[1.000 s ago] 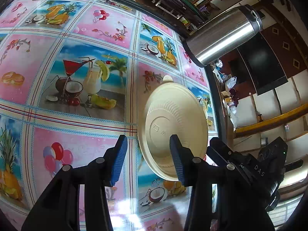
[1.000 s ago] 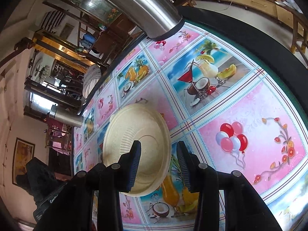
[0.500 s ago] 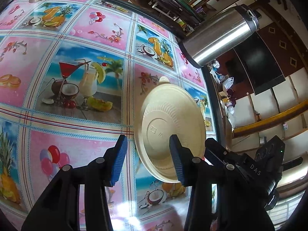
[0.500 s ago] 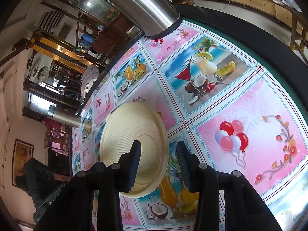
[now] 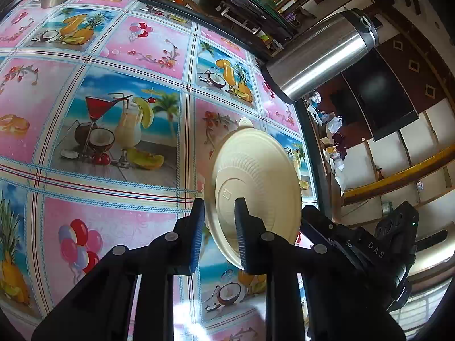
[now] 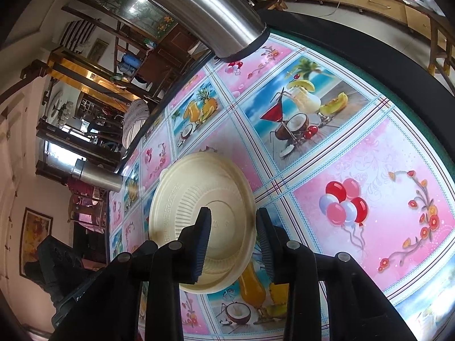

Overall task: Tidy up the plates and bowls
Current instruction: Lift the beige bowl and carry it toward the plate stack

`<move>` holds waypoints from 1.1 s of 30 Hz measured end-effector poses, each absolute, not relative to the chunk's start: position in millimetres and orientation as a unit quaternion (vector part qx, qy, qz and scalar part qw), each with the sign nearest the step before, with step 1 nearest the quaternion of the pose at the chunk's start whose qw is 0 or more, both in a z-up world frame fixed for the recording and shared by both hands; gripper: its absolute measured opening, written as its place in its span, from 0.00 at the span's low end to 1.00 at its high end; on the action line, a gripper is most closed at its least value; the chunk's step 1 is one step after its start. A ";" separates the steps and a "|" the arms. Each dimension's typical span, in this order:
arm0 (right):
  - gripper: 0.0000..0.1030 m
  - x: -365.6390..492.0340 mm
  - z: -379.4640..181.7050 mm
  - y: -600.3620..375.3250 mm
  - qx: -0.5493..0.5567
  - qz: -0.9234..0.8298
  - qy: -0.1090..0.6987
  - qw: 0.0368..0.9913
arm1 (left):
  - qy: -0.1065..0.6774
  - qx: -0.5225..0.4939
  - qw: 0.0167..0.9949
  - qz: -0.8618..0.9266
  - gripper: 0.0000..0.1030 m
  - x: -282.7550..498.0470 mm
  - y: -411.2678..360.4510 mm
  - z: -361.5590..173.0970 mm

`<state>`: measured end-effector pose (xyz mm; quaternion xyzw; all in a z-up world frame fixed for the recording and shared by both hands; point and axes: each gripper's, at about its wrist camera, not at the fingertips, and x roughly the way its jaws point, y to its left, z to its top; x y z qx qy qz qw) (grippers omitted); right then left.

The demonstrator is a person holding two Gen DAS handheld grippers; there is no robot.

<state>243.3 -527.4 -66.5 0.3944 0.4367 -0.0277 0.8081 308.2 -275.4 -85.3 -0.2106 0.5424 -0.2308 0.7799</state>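
Observation:
A cream bowl (image 5: 264,176) lies upside down on the picture tablecloth, near the table's right edge in the left wrist view. My left gripper (image 5: 220,227) has its jaws closing on the bowl's near rim. One pad is outside the rim, the other on the ribbed wall, and both touch it. From the opposite side, my right gripper (image 6: 233,238) straddles the same bowl (image 6: 199,182). Its jaws are closing with the rim between them, and a gap still shows at the pads. A second rim shows under the bowl's edge in the right wrist view.
A tall steel flask (image 5: 321,65) stands at the table's edge just beyond the bowl, also in the right wrist view (image 6: 199,5). A smaller steel flask (image 6: 96,177) stands at the far side. The tablecloth (image 5: 113,113) left of the bowl is bare.
The left jaws have narrowed sharply onto the bowl's rim. The right jaws have narrowed a little. Neither hand has moved and the bowl has stayed put.

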 end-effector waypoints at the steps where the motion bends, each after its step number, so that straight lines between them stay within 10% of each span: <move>1: 0.33 243.5 -66.7 -527.6 0.394 -0.028 0.438 0.808 | 0.544 -0.209 0.780 -0.230 0.15 308.0 -275.8 -85.4; 16: 0.08 244.7 -75.8 -527.7 0.388 -0.035 0.441 0.809 | 0.555 -0.204 0.773 -0.229 0.10 308.8 -277.2 -90.7; 33: 0.29 245.4 -82.0 -526.9 0.399 -0.042 0.443 0.802 | 0.565 -0.201 0.767 -0.226 0.09 309.0 -277.4 -94.9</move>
